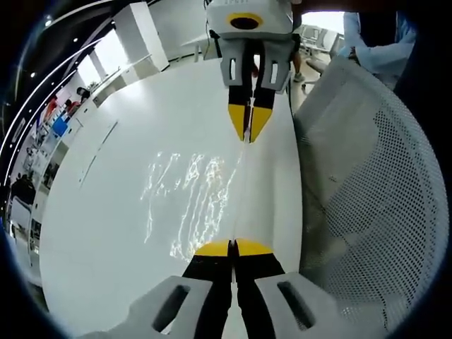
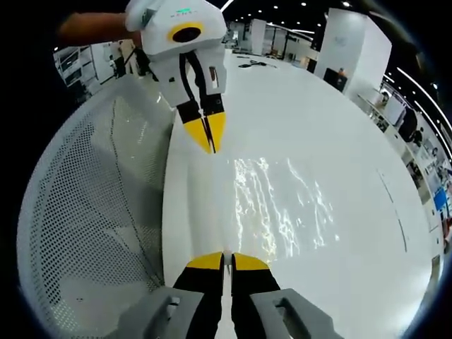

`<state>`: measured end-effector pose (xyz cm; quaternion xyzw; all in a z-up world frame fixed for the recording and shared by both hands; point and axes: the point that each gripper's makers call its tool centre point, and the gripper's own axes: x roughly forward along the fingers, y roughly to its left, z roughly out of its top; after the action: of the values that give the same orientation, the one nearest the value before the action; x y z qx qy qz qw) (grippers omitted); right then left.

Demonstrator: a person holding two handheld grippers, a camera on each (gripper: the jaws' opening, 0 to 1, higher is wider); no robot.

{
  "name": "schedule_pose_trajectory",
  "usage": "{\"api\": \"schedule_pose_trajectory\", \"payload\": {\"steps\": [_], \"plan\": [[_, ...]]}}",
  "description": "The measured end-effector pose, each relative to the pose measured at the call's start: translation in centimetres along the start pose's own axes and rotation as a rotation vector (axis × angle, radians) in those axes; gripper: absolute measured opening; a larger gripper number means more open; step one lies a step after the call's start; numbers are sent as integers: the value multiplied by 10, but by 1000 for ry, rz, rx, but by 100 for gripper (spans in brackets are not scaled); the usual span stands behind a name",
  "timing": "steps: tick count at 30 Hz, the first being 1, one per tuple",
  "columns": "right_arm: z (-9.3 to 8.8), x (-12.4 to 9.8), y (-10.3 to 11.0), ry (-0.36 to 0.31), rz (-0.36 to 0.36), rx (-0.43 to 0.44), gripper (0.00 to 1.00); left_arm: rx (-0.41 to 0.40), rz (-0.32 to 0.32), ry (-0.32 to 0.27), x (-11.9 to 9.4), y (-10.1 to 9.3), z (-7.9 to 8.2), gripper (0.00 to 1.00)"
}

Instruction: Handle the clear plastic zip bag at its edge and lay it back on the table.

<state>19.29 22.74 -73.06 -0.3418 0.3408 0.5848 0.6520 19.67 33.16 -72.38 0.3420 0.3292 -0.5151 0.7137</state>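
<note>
Left gripper view has its own left gripper (image 1: 232, 248) coming up from 6 o'clock, yellow-tipped fingers (image 1: 212, 248) pressed together with basically no gap, pinching the near edge of the clear plastic zip bag (image 1: 194, 201). The bag is pretty hard to see, it's mostly a patch of shiny wrinkles and glare spread across the white surface (image 1: 106, 212), running from the fingers up toward 12 o'clock. Up there the right gripper (image 1: 248, 131) comes in from the top, pointing back down, and its 2 yellow fingers are closed tight on the far edge of the same bag. So the bag edge looks stretched in a line between the 2 grippers. Can't tell for sure if the rest of the bag is lying flat or lifted a bit off the surface.

Right gripper view is the mirror of that: the right gripper (image 2: 227, 262) at 6 o'clock with fingers (image 2: 206, 262) shut on the bag edge, glare from the bag (image 2: 279, 212) spreading toward 2 o'clock, and the left gripper (image 2: 206, 138) at about 11 o'clock, also clamped on the edge.

A white perforated mesh chair back (image 1: 367, 191) sits right along the surface edge, at 3 o'clock in the left gripper view and at 9 o'clock (image 2: 85, 205) in the right one.
</note>
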Motion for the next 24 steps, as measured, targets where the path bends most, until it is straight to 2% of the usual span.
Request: {"api": "schedule_pose_trajectory", "payload": {"steps": [8, 14, 24], "plan": [[-2, 2, 1, 7, 6, -5, 0, 49, 9, 11, 1, -1, 0, 0], [-3, 1, 2, 8, 11, 17, 0, 65, 9, 12, 0, -2, 2, 0], [-2, 2, 4, 10, 9, -2, 0, 92, 9, 14, 0, -4, 4, 0]]}}
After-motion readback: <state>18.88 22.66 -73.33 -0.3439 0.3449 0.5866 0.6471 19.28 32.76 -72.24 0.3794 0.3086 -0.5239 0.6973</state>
